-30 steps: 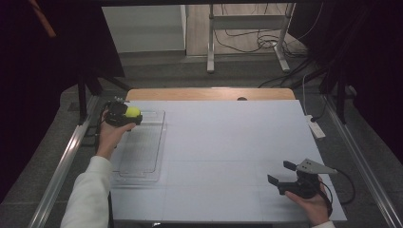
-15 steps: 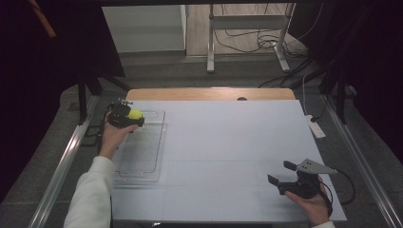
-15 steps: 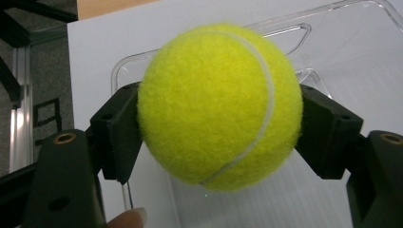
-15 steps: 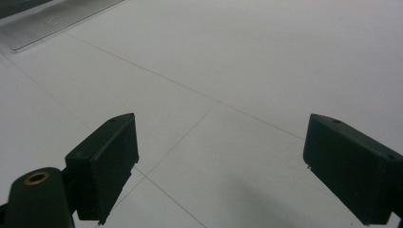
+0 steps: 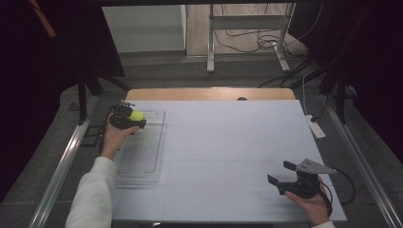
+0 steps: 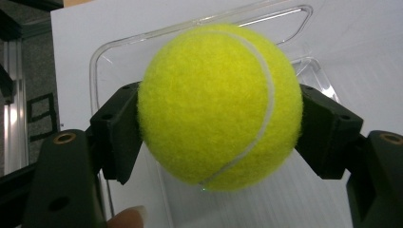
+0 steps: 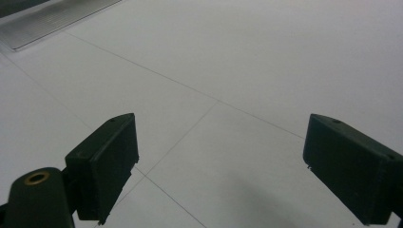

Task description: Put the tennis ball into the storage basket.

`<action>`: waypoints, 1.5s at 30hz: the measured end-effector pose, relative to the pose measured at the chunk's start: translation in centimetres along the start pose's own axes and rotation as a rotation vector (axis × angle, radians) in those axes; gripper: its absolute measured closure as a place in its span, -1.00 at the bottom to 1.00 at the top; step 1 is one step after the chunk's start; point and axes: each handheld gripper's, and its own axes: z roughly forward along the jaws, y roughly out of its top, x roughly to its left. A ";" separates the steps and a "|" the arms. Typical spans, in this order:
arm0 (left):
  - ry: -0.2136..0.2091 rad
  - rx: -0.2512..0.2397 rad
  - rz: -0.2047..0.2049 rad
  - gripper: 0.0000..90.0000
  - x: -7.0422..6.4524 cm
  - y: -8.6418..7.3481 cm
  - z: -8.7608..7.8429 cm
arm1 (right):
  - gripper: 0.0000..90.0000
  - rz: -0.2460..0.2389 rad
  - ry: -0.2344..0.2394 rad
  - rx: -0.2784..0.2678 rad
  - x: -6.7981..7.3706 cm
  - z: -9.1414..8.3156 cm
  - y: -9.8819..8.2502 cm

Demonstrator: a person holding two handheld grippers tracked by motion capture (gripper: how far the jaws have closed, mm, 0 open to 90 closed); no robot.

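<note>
A yellow tennis ball sits between the two black jaws of my left gripper, which is shut on it. In the high view the left gripper holds the ball over the far end of a clear plastic tray at the table's left side. The tray's rim curves behind the ball in the left gripper view. My right gripper rests near the table's front right, open, with bare white tabletop between its fingers.
The white table has a wooden strip along its far edge. A white power strip lies at the right edge. Metal rails run along both sides, and cables and a stand's legs lie on the floor beyond.
The left gripper with the ball has shifted slightly forward and right over the tray's far end. The right gripper has stayed still.
</note>
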 end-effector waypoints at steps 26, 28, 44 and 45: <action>-0.026 0.074 0.016 -0.42 -0.3 -0.7 1.5 | -0.75 -0.004 -0.001 0.005 0.0 0.1 0.0; -0.020 0.082 0.029 -0.42 -0.4 -0.7 1.6 | -0.75 -0.004 0.001 0.003 0.0 0.1 0.0; -0.007 0.077 0.064 -0.59 -0.8 -0.7 1.6 | -0.75 -0.003 0.000 0.006 0.0 0.1 -0.1; -0.015 0.070 0.063 -0.61 -0.8 -0.7 1.5 | -0.75 -0.002 0.001 0.006 0.0 0.1 -0.1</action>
